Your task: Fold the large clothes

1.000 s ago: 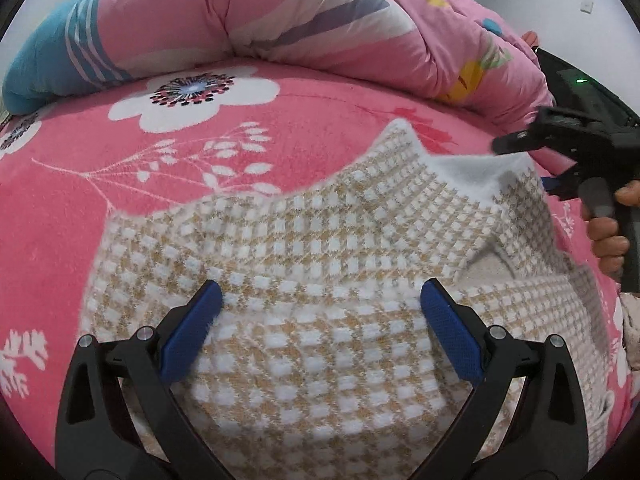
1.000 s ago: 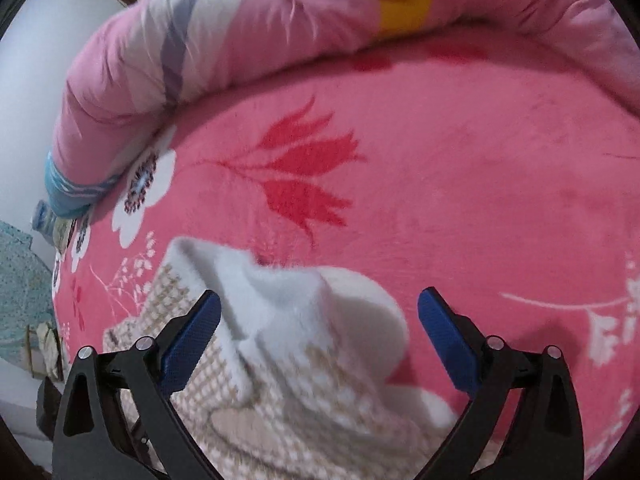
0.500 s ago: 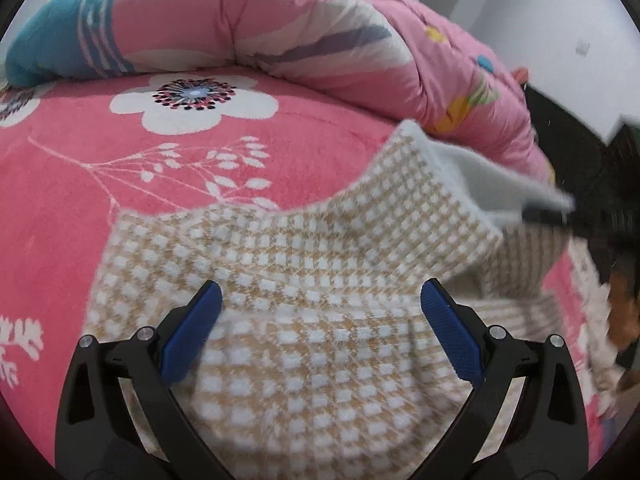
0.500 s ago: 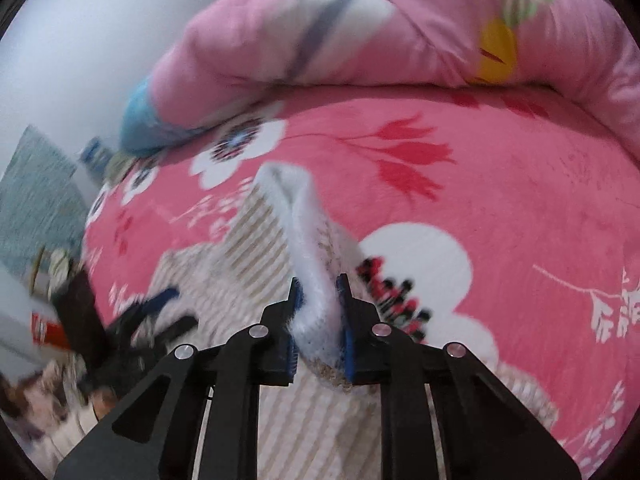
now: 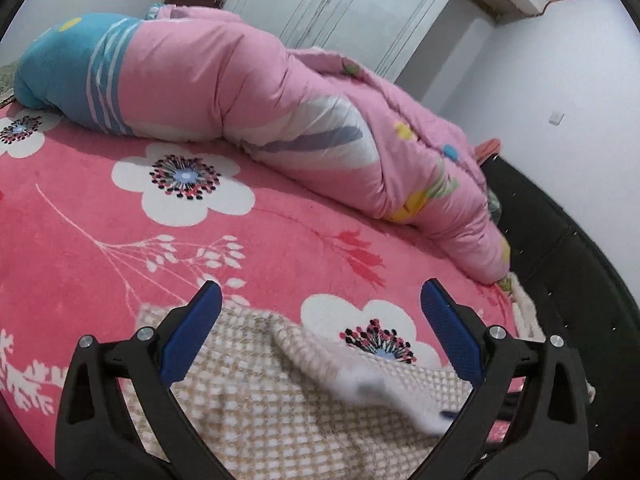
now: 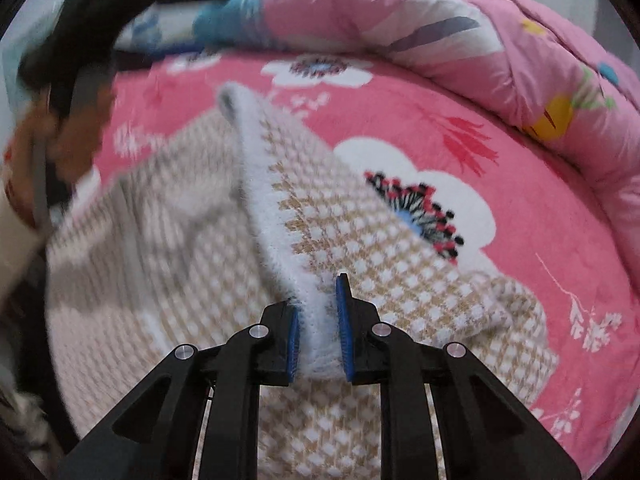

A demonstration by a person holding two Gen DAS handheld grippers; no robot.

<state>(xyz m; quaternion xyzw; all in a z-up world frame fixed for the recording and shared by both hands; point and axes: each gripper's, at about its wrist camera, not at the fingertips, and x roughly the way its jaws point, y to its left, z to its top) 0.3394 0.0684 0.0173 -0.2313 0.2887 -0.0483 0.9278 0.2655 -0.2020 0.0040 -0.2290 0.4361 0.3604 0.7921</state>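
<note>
A beige and white checked knit garment (image 6: 208, 264) lies on the pink floral bed cover (image 6: 540, 208). My right gripper (image 6: 318, 320) is shut on its white ribbed edge (image 6: 272, 208) and holds that edge lifted, folded over the rest. In the left wrist view the garment (image 5: 272, 408) lies low in frame, its white edge (image 5: 368, 380) blurred. My left gripper (image 5: 320, 312) is open and empty above the garment's far edge. It also shows blurred at the upper left of the right wrist view (image 6: 84, 28).
A rolled pink and blue quilt (image 5: 240, 92) lies along the far side of the bed. A dark bed frame (image 5: 560, 248) runs along the right. White wall and door (image 5: 340, 8) stand behind.
My right gripper closed on the garment's white edge and pulled it up and back toward the near side. My left gripper lifted and tilted up, staying open.
</note>
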